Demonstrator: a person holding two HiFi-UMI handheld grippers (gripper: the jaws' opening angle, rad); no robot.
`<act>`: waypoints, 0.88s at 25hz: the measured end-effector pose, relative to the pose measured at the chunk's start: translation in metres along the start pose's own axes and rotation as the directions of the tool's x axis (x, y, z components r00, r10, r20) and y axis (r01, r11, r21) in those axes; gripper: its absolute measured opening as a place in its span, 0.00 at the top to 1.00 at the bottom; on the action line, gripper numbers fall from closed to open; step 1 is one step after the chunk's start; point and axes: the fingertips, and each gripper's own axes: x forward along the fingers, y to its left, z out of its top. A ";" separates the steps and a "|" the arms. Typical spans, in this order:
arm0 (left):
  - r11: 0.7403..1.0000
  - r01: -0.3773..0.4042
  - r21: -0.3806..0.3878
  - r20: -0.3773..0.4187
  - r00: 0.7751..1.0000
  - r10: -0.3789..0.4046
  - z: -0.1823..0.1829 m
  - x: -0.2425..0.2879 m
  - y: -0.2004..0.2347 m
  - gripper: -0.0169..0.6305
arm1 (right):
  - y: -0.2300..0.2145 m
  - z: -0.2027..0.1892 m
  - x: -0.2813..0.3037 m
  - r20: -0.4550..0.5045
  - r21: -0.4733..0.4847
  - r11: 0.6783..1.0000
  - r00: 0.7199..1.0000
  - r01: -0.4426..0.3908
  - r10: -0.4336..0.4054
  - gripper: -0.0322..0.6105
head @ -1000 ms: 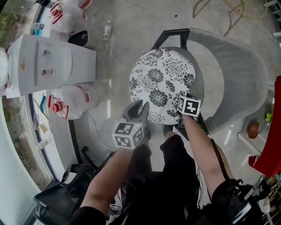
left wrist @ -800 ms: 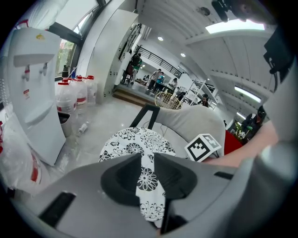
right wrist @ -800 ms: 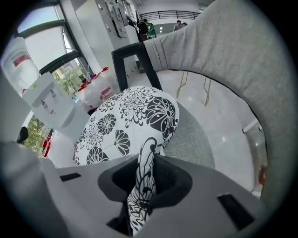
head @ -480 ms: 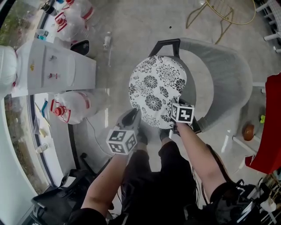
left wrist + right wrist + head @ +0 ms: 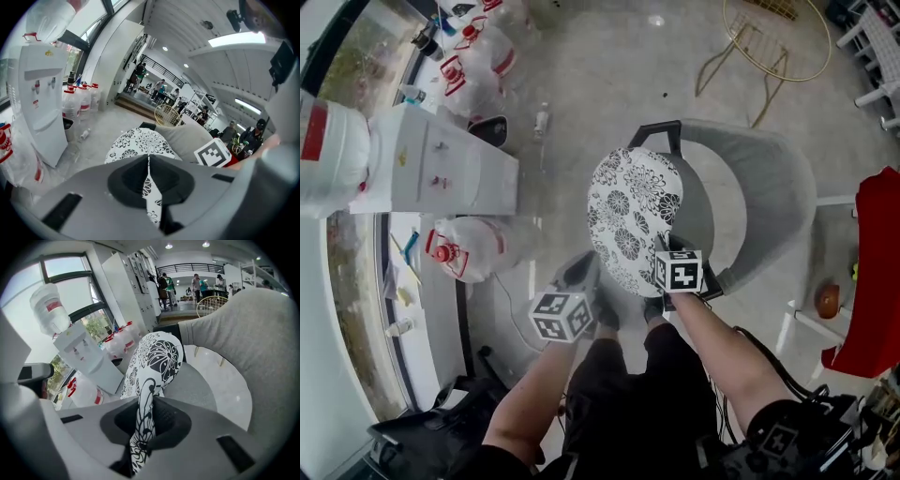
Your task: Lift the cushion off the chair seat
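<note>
At the middle of the head view, the cushion (image 5: 636,217) stands tilted up on edge above the grey chair (image 5: 787,187), with part of the bare seat (image 5: 696,211) showing beside it. The left tongs (image 5: 586,274) are pressed onto its near edge, with patterned fabric squeezed thin between the jaws. The right tongs (image 5: 667,253) have just been closing and pinch the same edge, with fabric bunched between them. I judge the lift well under way but unfinished, since the far rim may yet rest on the chair. At the left of the frame a water dispenser (image 5: 441,169) carries a big bottle (image 5: 328,150), and a jug (image 5: 473,248) lies on the floor below it; what either holds I cannot tell.
</note>
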 end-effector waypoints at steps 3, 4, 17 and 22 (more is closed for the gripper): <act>1.000 0.006 0.005 0.028 1.000 -0.006 0.016 -0.011 -0.002 0.96 | 0.014 0.014 -0.014 0.024 -0.030 1.000 1.000 -0.009 0.010 0.88; 1.000 0.007 0.012 0.038 0.999 -0.008 0.022 -0.015 -0.004 0.96 | 0.018 0.019 -0.020 0.031 -0.044 0.999 0.999 -0.013 0.014 0.88; 0.994 0.040 0.104 0.148 0.987 -0.056 0.090 -0.065 -0.028 0.96 | 0.047 0.087 -0.099 0.200 -0.168 0.986 0.979 -0.008 0.041 0.88; 0.994 0.029 0.106 0.213 0.976 -0.051 0.120 -0.086 -0.042 0.96 | 0.051 0.109 -0.132 0.231 -0.188 0.982 0.972 0.011 0.033 0.89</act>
